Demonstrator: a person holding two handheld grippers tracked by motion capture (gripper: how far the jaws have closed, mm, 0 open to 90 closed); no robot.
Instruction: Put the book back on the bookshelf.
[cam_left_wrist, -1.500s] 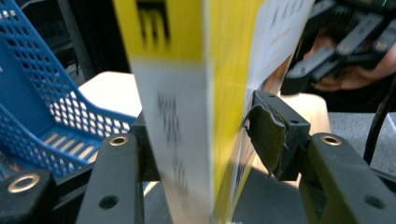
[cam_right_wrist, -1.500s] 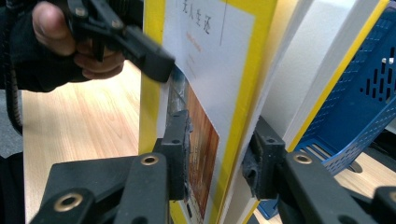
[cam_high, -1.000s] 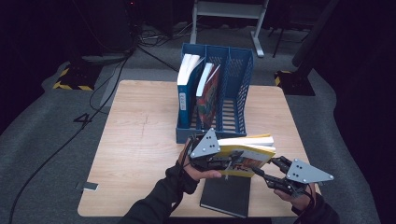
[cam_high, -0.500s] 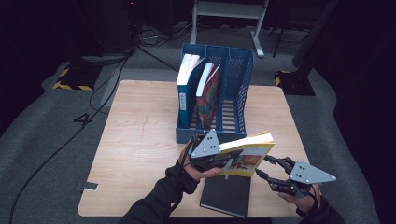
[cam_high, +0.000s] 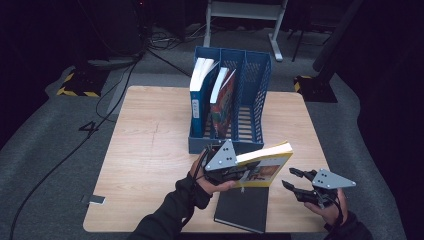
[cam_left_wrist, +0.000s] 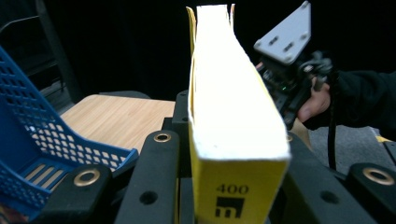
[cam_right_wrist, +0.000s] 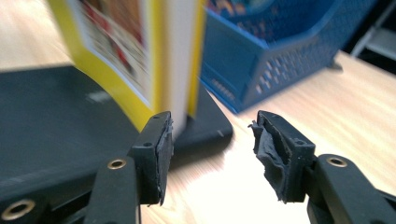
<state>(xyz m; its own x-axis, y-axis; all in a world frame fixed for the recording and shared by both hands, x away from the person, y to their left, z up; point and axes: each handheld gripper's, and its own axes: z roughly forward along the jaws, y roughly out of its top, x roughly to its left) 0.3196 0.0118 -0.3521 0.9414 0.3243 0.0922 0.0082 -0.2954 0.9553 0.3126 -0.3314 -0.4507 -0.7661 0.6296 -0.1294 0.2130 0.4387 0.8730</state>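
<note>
The blue perforated plastic file rack (cam_high: 235, 100) serves as the landmark. Just in front of its open end, the yellow-covered paperback book (cam_high: 262, 162) is held above the pale wooden table (cam_high: 145, 150), clamped at its spine end by the left gripper (cam_high: 235, 172). In the left gripper view the black jaws press on both covers of the book (cam_left_wrist: 236, 135), and the lower spine is cut off by the picture's edge, so only "400" and a small mark can be read.

The book's long axis runs roughly level, from the left gripper toward the side of the rack away from that hand, rising slightly at the far end. Its page block faces up and its printed cover faces the person.

Below it, further from the rack, lies a flat black hardcover book (cam_high: 242, 207), partly hidden by the yellow one and the hand.

The right gripper (cam_high: 295, 182) sits beyond the book's free end, its jaws having just been opening, apart with nothing between them. In the right gripper view the yellow book (cam_right_wrist: 154, 56) is blurred and cut off above.
</note>
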